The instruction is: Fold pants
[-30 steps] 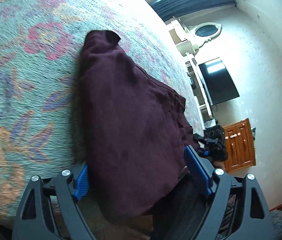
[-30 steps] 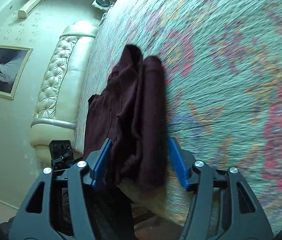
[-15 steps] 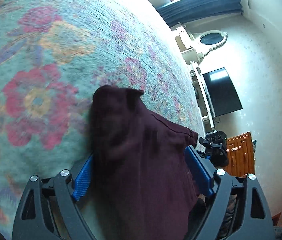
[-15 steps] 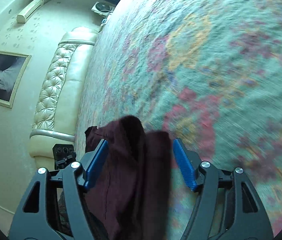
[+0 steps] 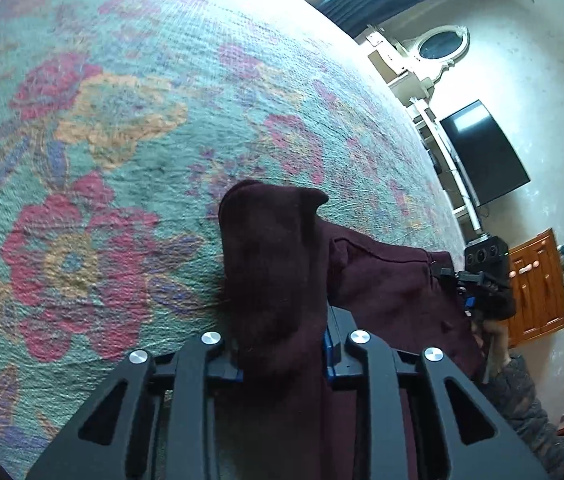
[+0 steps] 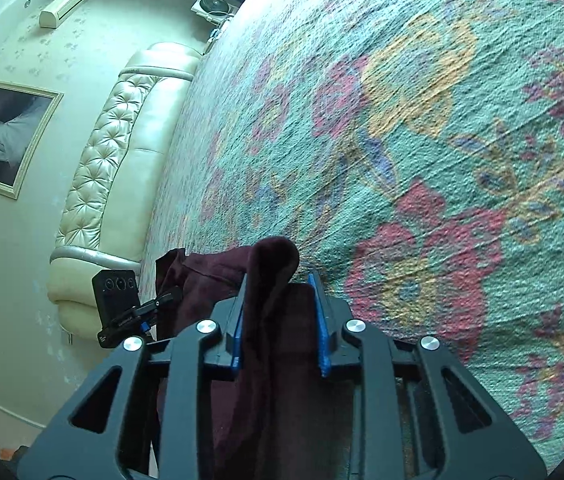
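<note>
The dark maroon pants (image 5: 274, 264) lie on a floral bedspread (image 5: 122, 120). My left gripper (image 5: 282, 352) is shut on a bunched end of the pants, which sticks up between its blue pads. My right gripper (image 6: 280, 320) is shut on another end of the pants (image 6: 274, 264), folded over between its blue pads (image 6: 238, 328). The rest of the pants (image 5: 394, 288) stretch to the right toward the right gripper (image 5: 482, 280), seen in the left wrist view. The left gripper (image 6: 122, 304) shows at the left in the right wrist view.
The teal bedspread (image 6: 442, 160) with red and orange flowers fills most of both views. A cream tufted headboard (image 6: 122, 140) stands at the left of the right wrist view. A TV (image 5: 482, 152) and a wooden cabinet (image 5: 538, 284) stand beyond the bed.
Both grippers moved in over the pants and closed on the cloth; a second ago both were open around it. More bedspread now shows ahead.
</note>
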### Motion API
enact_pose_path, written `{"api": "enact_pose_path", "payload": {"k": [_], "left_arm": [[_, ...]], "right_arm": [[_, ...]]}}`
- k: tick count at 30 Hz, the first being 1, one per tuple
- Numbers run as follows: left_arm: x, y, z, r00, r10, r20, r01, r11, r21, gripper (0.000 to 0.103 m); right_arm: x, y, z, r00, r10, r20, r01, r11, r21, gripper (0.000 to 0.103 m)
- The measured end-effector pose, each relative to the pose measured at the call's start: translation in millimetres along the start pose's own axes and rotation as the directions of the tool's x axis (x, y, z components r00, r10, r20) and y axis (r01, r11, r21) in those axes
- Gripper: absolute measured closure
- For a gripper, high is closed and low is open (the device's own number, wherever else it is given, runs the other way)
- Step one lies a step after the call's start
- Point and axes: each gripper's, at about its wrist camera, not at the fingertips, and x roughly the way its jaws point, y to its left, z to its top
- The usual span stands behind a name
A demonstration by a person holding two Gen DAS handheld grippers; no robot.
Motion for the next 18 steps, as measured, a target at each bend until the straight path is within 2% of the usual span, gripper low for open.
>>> {"api": "enact_pose_path", "payload": {"k": [3, 7, 18], "left_arm": [[-3.6, -10.4, 3.8, 0.999, 0.035, 0.023, -0.036, 0.999, 0.039, 0.083], [-4.4, -22.1, 9.3, 0.996, 0.080, 0.044, -0.084, 0.992, 0.096, 0.085], [-4.3, -19.0, 46.0, 0.990, 0.112, 0.083, -0.120, 0.989, 0.092, 0.085]], "right_arm": [[0.5, 8.0, 1.3, 1.000, -0.014, 0.016, 0.014, 1.000, -0.020, 0.080], [0.4, 18.6, 6.2, 0.999, -0.029, 0.022, 0.030, 0.999, -0.043, 0.081], [10.6, 28.8, 33.5, 0.998, -0.022, 0.063, 0.024, 0.999, -0.039, 0.083]]}}
